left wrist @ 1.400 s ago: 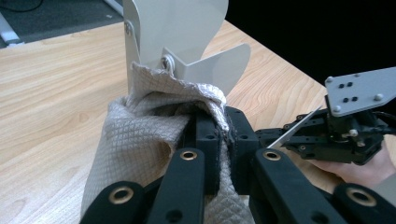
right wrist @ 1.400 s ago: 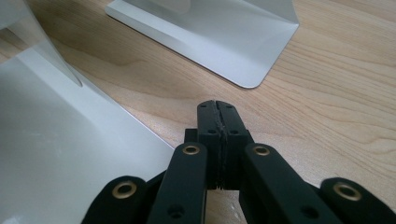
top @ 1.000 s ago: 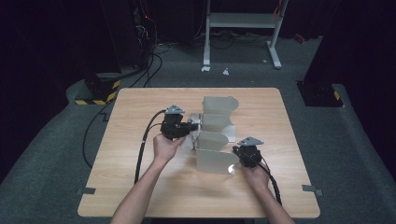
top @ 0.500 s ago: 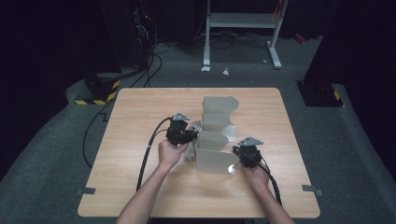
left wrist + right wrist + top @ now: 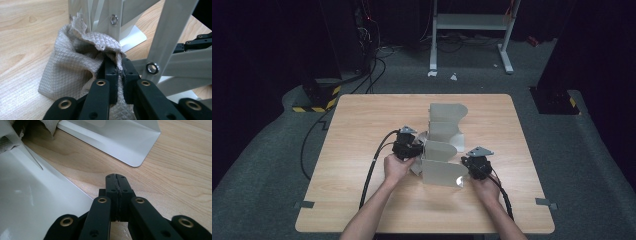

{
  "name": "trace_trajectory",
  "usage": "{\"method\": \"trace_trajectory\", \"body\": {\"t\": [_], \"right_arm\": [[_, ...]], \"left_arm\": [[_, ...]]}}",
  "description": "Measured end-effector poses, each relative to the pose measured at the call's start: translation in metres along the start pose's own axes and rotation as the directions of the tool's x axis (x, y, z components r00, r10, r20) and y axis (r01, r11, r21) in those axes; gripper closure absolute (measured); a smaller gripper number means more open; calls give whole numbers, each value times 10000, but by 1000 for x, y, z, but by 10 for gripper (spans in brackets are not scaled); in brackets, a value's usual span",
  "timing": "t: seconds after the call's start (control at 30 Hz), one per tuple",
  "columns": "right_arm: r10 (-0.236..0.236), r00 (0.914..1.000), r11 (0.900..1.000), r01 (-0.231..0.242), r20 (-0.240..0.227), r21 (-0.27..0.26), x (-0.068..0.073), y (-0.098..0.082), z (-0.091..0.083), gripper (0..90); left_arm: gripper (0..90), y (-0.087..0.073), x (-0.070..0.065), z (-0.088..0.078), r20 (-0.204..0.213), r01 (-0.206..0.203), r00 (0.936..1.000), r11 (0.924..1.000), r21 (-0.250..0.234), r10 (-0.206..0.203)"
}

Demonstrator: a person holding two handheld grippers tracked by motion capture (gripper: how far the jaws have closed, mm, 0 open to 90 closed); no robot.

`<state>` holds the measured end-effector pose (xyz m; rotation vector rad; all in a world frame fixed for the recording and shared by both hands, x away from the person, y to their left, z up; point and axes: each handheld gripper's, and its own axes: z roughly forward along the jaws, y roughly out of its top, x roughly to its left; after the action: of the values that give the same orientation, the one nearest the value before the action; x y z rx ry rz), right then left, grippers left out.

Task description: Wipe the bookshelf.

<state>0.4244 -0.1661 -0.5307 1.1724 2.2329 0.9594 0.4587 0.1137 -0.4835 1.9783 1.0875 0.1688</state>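
A pale grey metal folding rack stands at the middle of the wooden table. At its left side my left gripper is shut on a fold of grey quilted cloth, which bunches against the rack's riveted bars. In the left gripper view the cloth's edge is pinched between the pads of that gripper. At the rack's front right corner my right gripper is shut with nothing in it. Its tips rest over bare wood between two flat rack plates.
Black cables trail from both grippers toward the table's front edge. A broad white plate lies close to the left of the right gripper's jaws. A dark floor, a white stand and a yellow-black striped block lie beyond the table.
My left hand has come down and moved toward the rack's left side, bringing its gripper in against the cloth. The right hand has stayed put.
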Motion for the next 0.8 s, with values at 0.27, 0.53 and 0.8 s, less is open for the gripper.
{"method": "trace_trajectory", "body": {"t": [0.27, 0.53, 0.8], "right_arm": [[-23, 10000, 10000, 23, 15, -4, 0, 0, 0, 899], [-14, 10000, 10000, 14, 3, -6, 0, 0, 0, 899], [7, 10000, 10000, -7, -6, -3, 0, 0, 0, 899]], "left_arm": [[852, -3, 1, 4, -208, 6, 9998, 9999, 151, -3], [852, -14, 5, 17, -360, 229, 9991, 9976, 651, -206], [852, -4, 1, 1, -253, 30, 9997, 9998, 217, -25]]}}
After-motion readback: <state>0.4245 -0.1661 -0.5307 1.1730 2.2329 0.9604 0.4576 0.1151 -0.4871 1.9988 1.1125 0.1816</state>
